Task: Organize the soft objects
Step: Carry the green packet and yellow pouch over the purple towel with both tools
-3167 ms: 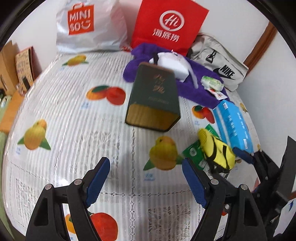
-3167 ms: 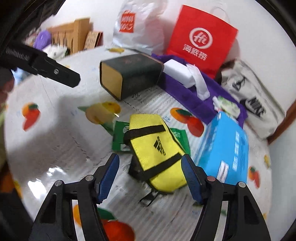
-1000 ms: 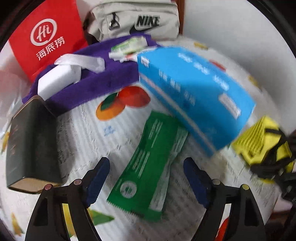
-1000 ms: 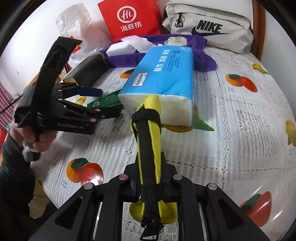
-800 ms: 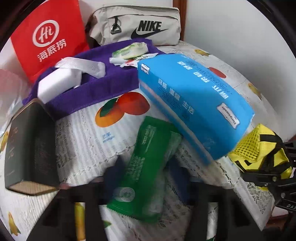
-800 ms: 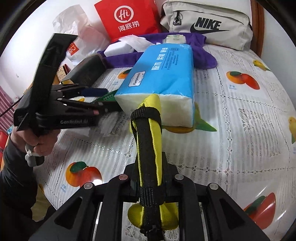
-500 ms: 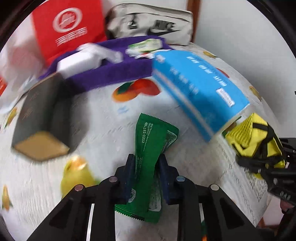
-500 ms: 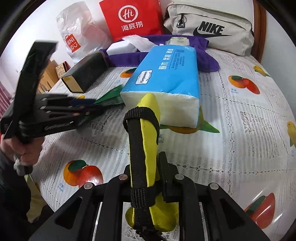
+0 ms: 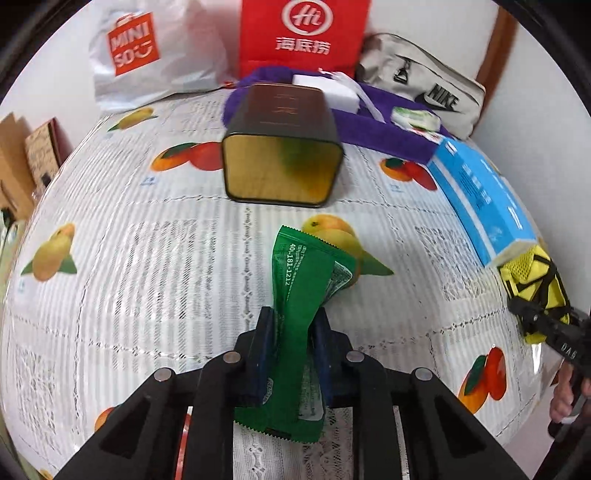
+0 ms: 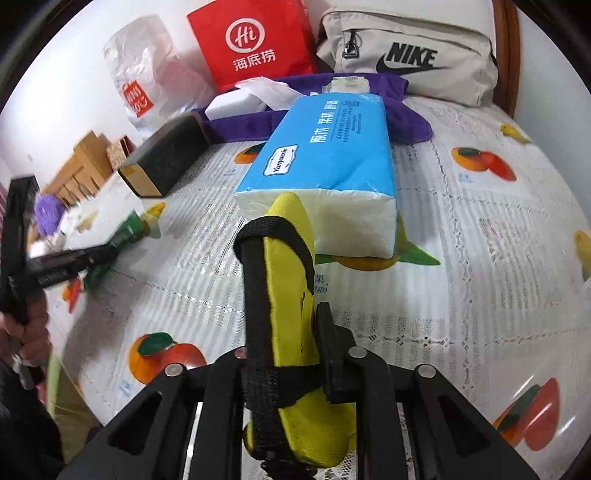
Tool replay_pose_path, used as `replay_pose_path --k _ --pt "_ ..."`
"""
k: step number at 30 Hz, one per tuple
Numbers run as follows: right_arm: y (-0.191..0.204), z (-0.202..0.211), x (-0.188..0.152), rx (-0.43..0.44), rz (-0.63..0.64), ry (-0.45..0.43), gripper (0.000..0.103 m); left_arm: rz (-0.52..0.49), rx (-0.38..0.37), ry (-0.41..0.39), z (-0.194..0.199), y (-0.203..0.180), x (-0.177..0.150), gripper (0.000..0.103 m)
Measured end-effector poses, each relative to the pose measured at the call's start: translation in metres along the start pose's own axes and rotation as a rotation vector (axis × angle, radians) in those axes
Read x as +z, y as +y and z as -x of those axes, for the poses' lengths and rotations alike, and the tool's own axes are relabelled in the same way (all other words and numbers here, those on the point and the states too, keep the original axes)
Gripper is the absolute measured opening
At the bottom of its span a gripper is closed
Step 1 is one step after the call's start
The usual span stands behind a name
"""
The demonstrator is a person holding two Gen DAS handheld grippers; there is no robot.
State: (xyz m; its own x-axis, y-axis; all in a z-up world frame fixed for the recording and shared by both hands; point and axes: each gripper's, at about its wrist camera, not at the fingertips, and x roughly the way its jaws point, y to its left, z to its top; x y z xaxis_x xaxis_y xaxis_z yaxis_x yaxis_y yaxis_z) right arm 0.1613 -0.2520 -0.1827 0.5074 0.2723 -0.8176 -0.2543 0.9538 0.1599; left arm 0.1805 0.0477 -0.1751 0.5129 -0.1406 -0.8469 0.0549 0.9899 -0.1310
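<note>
My left gripper (image 9: 293, 332) is shut on a green wipes packet (image 9: 306, 280) and holds it above the fruit-print tablecloth (image 9: 129, 258). My right gripper (image 10: 286, 332) is shut on a yellow pouch with black straps (image 10: 288, 280), lifted just in front of the blue tissue pack (image 10: 328, 155). In the left wrist view the yellow pouch (image 9: 535, 280) and the right gripper show at the right edge, beside the blue tissue pack (image 9: 480, 199). In the right wrist view the left gripper (image 10: 92, 254) with the green packet (image 10: 129, 229) is at the left.
A dark green tin (image 9: 282, 147) lies on its side at mid-table. Behind it lie a purple towel (image 9: 369, 125) with a white tissue box (image 9: 325, 92), a red paper bag (image 9: 303, 33), a white Miniso bag (image 9: 147, 55) and a beige Nike bag (image 9: 424, 88).
The left gripper closed on the green packet and lifted it off the table, swinging left toward the tin. The right gripper keeps holding the yellow pouch, nearly still.
</note>
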Motion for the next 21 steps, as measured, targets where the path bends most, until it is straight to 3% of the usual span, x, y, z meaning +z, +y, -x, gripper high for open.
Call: replay_pose_path --k 8,21 --pt "0.009 0.018 -0.001 0.017 -0.001 0.002 0.010 0.092 -0.030 -0.014 0.013 0.020 -0.002 0.019" --pt "0.024 0.055 0.022 0.062 0.047 -0.072 0.009 0.114 -0.030 -0.088 0.052 0.025 0.024 0.019"
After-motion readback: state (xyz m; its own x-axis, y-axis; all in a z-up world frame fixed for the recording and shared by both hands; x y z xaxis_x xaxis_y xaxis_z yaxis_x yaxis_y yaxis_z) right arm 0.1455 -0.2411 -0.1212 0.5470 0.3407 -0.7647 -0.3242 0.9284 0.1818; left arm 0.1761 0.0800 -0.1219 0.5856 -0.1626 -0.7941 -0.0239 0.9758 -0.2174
